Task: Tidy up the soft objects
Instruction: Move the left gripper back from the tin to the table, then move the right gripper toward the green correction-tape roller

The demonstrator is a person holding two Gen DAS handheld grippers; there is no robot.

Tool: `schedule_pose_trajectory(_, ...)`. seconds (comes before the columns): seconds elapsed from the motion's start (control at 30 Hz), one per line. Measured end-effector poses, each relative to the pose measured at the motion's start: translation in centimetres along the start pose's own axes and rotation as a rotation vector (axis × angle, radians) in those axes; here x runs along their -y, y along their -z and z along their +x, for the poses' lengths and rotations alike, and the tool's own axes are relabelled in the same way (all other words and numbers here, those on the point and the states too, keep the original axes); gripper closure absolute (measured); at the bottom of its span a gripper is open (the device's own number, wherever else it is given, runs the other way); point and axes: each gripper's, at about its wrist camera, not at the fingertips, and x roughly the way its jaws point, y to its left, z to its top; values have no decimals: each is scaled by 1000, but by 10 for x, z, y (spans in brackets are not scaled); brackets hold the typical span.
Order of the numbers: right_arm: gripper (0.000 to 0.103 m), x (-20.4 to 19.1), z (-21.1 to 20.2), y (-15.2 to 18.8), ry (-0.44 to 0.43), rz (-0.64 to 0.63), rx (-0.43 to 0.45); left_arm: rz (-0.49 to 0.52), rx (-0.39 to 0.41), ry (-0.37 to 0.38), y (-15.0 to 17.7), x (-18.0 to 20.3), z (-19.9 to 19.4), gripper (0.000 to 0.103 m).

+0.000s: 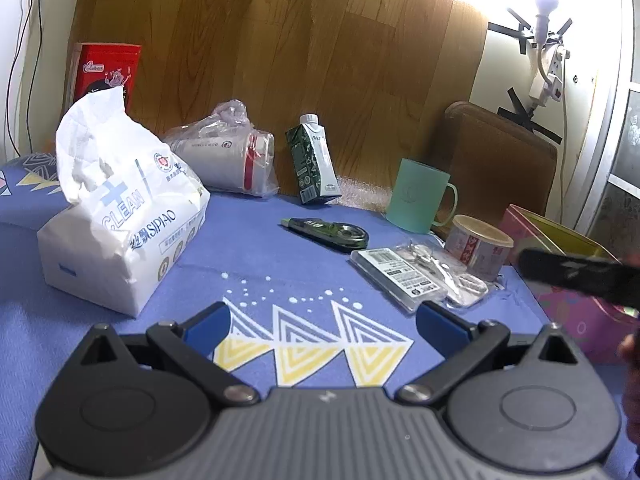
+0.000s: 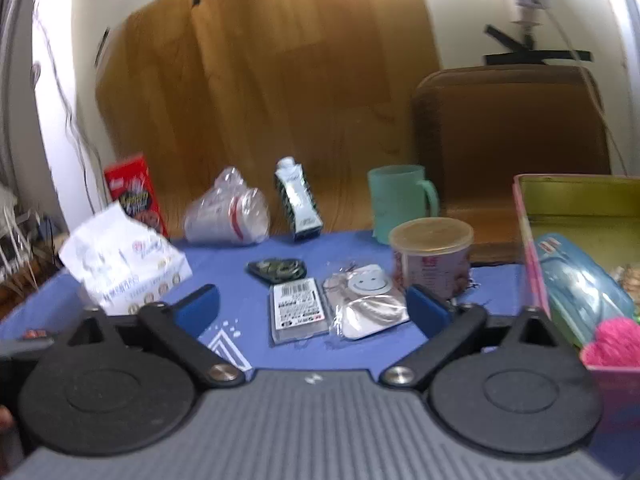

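Both grippers hang over the blue patterned tablecloth [image 1: 256, 248] with jaws spread wide and nothing between them: the left gripper [image 1: 322, 322] faces the white pack of tissues [image 1: 120, 216] lying at the cloth's left side, and the right gripper [image 2: 312, 308] looks onto a clear-bagged white item with a smiley face [image 2: 366, 300] beside a barcoded flat case [image 2: 298, 310]. At the right edge, the pink tin box [image 2: 532, 248] already holds a pink fluffy ball [image 2: 614, 340] and a blue-green plastic pack [image 2: 580, 284]. At the back stand a green drink carton [image 1: 312, 160], a mint mug [image 1: 420, 196] and bagged paper cups [image 1: 230, 156].
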Motion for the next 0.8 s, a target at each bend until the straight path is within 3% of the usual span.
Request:
schedule_pose_trajectory(0.27, 34, -22, 56, -2, -29, -205, -108, -33, 56, -50, 0, -6, -6, 0)
schedule_pose_trajectory(0.43, 36, -33, 115, -25, -28, -301, -156, -87, 54, -67, -3, -15, -4, 0)
schedule_pose_trajectory(0.57, 35, -35, 172, -37, -45, -322, -253, -76, 60, -69, -3, -14, -4, 1)
schedule_pose_trajectory(0.73, 23, -33, 214, -39, -88, -344, -338, -83, 66, -68, -3, -15, -4, 1)
schedule_pose_trajectory(0.77, 24, -32, 218, -40, -97, -330, -351, -89, 68, -68, -3, -16, -5, 0)
schedule_pose_trajectory(0.8, 37, -31, 221, -43, -125, -304, -368, -98, 71, -69, -2, -17, -5, 0)
